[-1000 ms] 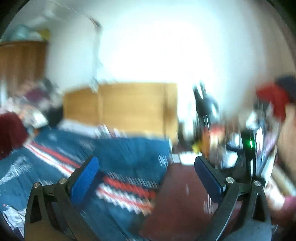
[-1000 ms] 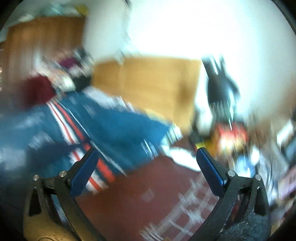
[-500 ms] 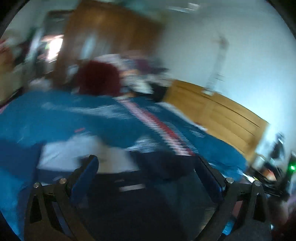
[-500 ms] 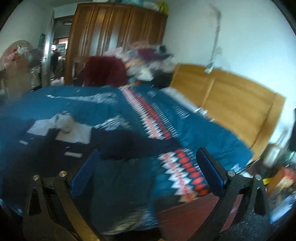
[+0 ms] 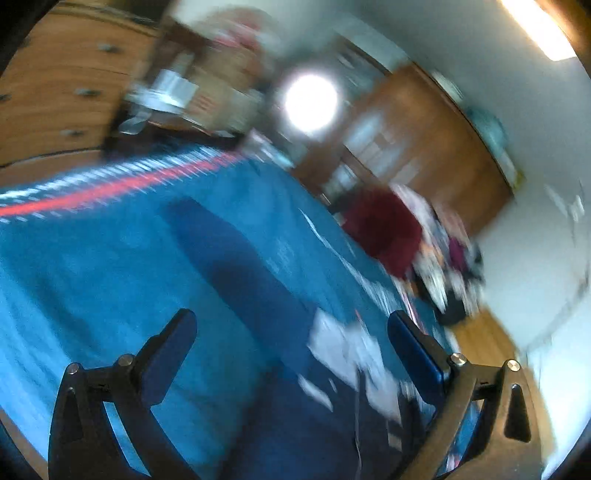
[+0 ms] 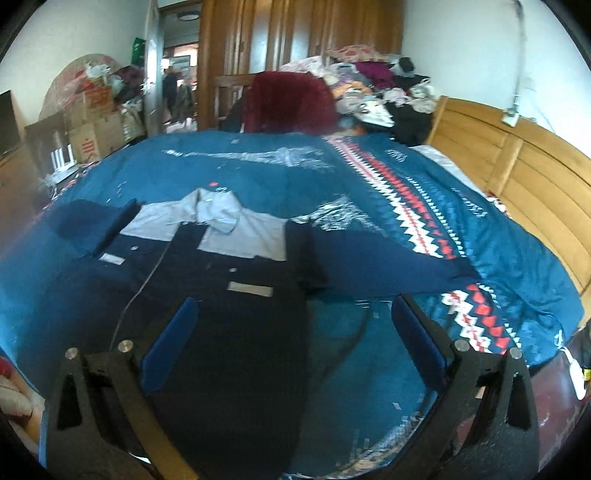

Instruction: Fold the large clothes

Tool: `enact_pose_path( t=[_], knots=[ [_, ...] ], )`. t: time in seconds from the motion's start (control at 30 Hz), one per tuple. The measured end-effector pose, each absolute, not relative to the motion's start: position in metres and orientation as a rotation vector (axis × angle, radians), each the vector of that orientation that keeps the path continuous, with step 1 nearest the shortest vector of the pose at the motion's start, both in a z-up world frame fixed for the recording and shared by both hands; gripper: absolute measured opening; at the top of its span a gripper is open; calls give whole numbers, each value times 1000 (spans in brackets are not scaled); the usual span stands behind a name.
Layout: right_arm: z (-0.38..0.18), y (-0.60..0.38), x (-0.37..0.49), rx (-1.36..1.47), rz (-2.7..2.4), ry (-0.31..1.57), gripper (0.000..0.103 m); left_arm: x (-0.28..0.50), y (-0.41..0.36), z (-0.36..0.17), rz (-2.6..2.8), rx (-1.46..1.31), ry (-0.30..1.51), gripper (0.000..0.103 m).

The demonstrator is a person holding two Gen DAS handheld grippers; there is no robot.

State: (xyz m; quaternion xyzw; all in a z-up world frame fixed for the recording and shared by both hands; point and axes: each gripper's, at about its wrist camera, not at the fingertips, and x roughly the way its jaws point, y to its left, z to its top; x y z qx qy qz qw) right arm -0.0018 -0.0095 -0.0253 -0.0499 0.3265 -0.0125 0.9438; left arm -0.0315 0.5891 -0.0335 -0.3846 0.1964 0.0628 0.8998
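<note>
A large dark navy jacket (image 6: 236, 317) with a pale grey yoke and collar (image 6: 221, 218) lies spread flat on the blue bed cover (image 6: 369, 177), its sleeves stretched out to the left (image 6: 92, 221) and right (image 6: 380, 258). My right gripper (image 6: 291, 343) hovers open above the jacket's lower body, holding nothing. In the blurred, tilted left wrist view the same jacket (image 5: 258, 280) shows as a dark band with its grey collar (image 5: 351, 354). My left gripper (image 5: 291, 354) is open over it, empty.
A wooden headboard (image 6: 517, 177) bounds the bed on the right. A dark red chair back (image 6: 291, 99) and a pile of clothes (image 6: 373, 85) sit beyond the far edge. Cardboard boxes (image 6: 92, 125) and a wardrobe (image 6: 295, 33) stand behind.
Both grippers have swung left from the headboard and the floor beside the bed onto the bed, so the spread jacket came into view. The left one keeps turning and tilting, blurred.
</note>
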Motion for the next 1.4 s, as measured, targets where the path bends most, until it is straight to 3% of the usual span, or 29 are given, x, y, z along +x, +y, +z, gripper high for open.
enact_pose_path(
  t=[0.17, 0.53, 0.7, 0.9, 1.0, 1.07, 1.1, 1.13, 1.17, 1.23, 1.33, 1.4],
  knots=[
    [-41, 9, 12, -120, 1, 706, 103, -5, 677, -52, 255, -854, 409, 103],
    [-89, 43, 64, -184, 22, 845, 103, 168, 704, -186, 99, -952, 789, 103],
    [-108, 59, 94, -194, 51, 894, 103, 213, 723, -234, 148, -1073, 828, 103],
    [-121, 74, 118, -199, 77, 901, 103, 246, 737, -240, 156, -1044, 786, 101],
    [-131, 79, 123, -184, 91, 919, 103, 257, 735, -240, 183, -993, 775, 83],
    [-133, 79, 123, -178, 100, 921, 103, 261, 731, -237, 180, -974, 758, 57],
    [-134, 80, 122, -174, 109, 920, 103, 261, 730, -238, 170, -976, 748, 52],
    [-135, 79, 121, -167, 117, 920, 103, 262, 729, -237, 162, -971, 739, 34],
    [-135, 79, 122, -162, 125, 921, 102, 264, 727, -237, 161, -963, 736, 22],
    [-133, 78, 122, -144, 142, 914, 97, 266, 723, -233, 172, -935, 730, 18],
    [-129, 72, 121, -97, 178, 901, 69, 270, 703, -209, 135, -864, 694, 13],
    [-129, 62, 122, -40, 195, 902, 65, 274, 676, -187, 71, -817, 669, 13]
  ],
)
